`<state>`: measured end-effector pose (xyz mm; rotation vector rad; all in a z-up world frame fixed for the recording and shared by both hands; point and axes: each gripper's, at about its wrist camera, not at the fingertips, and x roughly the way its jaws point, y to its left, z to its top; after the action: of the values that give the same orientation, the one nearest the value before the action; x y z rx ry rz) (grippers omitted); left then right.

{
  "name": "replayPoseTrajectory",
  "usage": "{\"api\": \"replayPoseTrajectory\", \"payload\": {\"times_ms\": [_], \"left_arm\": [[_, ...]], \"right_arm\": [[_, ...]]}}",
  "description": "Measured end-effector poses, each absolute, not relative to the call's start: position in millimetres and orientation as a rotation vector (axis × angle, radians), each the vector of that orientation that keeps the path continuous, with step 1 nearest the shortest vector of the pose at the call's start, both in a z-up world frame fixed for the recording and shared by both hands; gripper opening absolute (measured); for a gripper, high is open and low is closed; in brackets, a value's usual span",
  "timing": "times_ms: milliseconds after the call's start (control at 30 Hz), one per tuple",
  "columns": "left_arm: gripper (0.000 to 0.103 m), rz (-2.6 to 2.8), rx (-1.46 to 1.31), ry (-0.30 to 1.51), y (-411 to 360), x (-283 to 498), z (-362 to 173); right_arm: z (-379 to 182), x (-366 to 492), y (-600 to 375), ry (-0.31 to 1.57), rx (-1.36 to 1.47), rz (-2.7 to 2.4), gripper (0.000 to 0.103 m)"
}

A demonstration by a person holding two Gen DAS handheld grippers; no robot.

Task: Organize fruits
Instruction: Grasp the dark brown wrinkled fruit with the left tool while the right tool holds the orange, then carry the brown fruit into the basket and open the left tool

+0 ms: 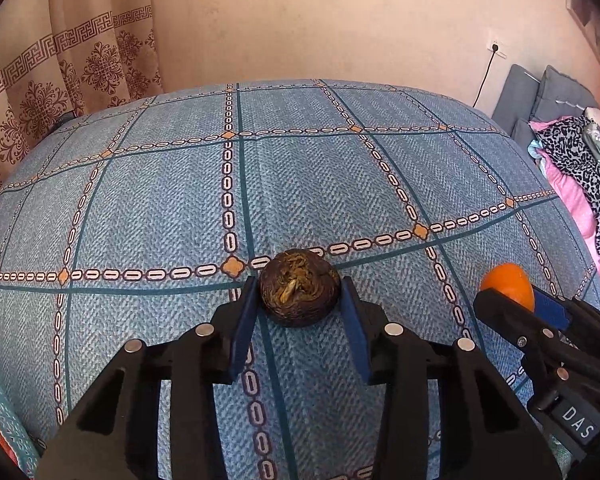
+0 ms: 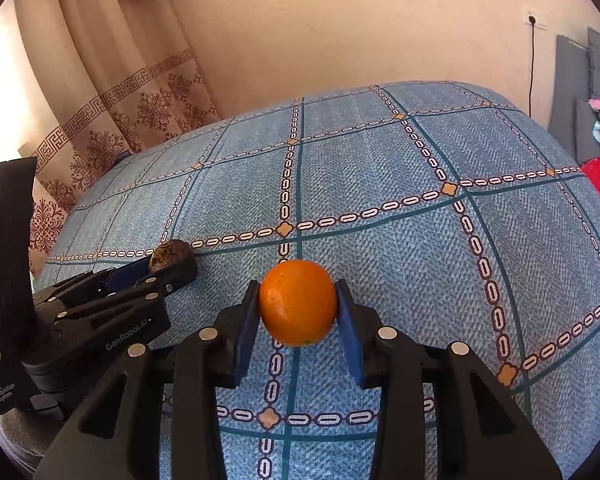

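A dark brown, wrinkled round fruit [image 1: 299,296] sits between the blue pads of my left gripper [image 1: 299,283], which is shut on it just over the blue checked bedcover [image 1: 160,200]. In the same view the right gripper [image 1: 512,296] comes in from the lower right with an orange [image 1: 506,280] in it. The right wrist view has the orange [image 2: 298,308] at centre, both pads of my right gripper [image 2: 297,284] pressed against its sides. To the left, the left gripper [image 2: 170,269] carries the brown fruit [image 2: 171,251]. Whether either fruit touches the cover cannot be told.
The bedcover [image 2: 380,160] spreads wide ahead of both grippers. A patterned curtain [image 1: 60,80] hangs at the back left. At the right are grey cushions [image 1: 532,96], a pile of clothes [image 1: 580,168] and a wall socket with a cable [image 1: 496,48]. A teal mesh item [image 1: 0,420] shows at the lower left.
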<state>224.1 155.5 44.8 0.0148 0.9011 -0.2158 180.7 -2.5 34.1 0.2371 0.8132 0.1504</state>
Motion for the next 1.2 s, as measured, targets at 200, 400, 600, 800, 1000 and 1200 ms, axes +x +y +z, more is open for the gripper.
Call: {"api": "replayPoseTrajectory", "payload": {"times_ms": [200,400,600,800,1000,1200], "left_arm": [[0.042,-0.205,0.011,0.892,159.4,209.3,51.4],[0.042,-0.176,0.022,0.849,165.9,189.7,67.5],[0.042,-0.145,0.031,0.798,172.9,165.6,83.2],[0.042,-0.103,0.012,0.735,187.4,139.9,101.7],[0.042,-0.047,-0.04,0.7,215.5,117.6,117.8],[0.042,0.0,-0.072,0.669,249.4,98.5,127.8]], "right_arm": [[34.6,178.5,1.1,0.808,0.227,0.156,0.037],[36.1,176.0,4.2,0.8,0.224,0.162,0.037],[40.2,170.6,10.5,0.784,0.21,0.191,0.037],[44.3,165.8,15.1,0.769,0.204,0.208,0.037],[45.5,161.2,24.9,0.762,0.179,0.226,0.037],[52.2,152.9,35.6,0.745,0.166,0.262,0.037]]}}
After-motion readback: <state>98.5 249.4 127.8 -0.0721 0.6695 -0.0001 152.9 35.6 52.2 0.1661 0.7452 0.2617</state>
